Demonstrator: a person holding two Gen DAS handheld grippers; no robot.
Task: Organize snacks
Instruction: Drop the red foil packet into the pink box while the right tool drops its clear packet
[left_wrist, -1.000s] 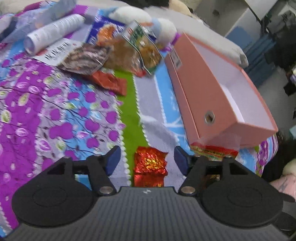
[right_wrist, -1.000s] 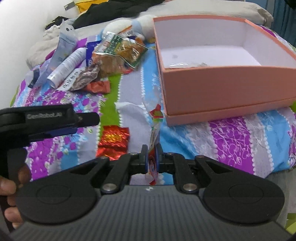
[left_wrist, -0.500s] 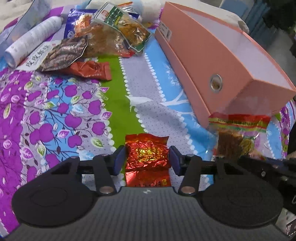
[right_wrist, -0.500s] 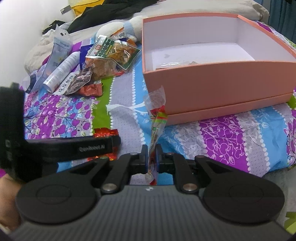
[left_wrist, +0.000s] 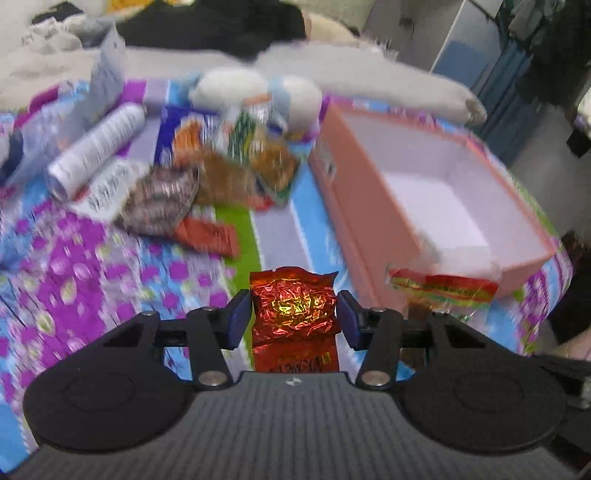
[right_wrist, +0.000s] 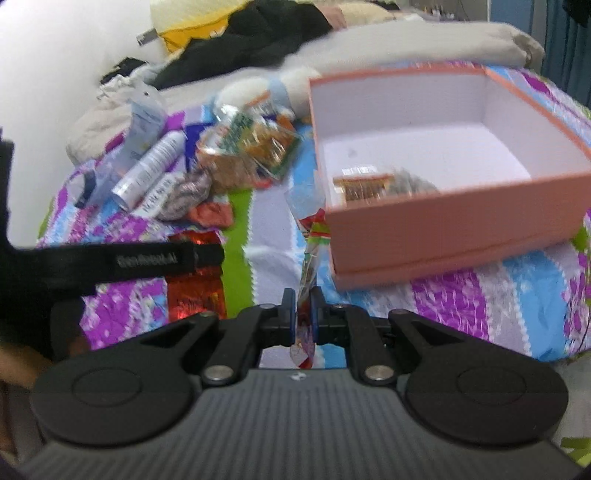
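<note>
My left gripper (left_wrist: 294, 317) is shut on a crinkled red foil snack packet (left_wrist: 293, 308), with both pads against its sides, held above the bedspread. My right gripper (right_wrist: 303, 314) is shut on a clear snack bag with red and green print (right_wrist: 310, 240), which stands up edge-on in front of it and also shows in the left wrist view (left_wrist: 443, 286). The open pink box (right_wrist: 458, 225) lies just ahead and to the right; a snack packet (right_wrist: 364, 184) lies in its near left corner. The left gripper and its red packet (right_wrist: 195, 291) show at the left of the right wrist view.
A pile of snack bags (left_wrist: 240, 166), a red packet (left_wrist: 208, 236), a white tube (left_wrist: 96, 151) and a plush toy (left_wrist: 255, 92) lie at the back left of the patterned bedspread (left_wrist: 92, 266). Pillows and dark clothes lie behind.
My left gripper has closed on the red foil packet and lifted it off the bedspread. My right gripper has risen with its clear bag, so the inside of the box shows more.
</note>
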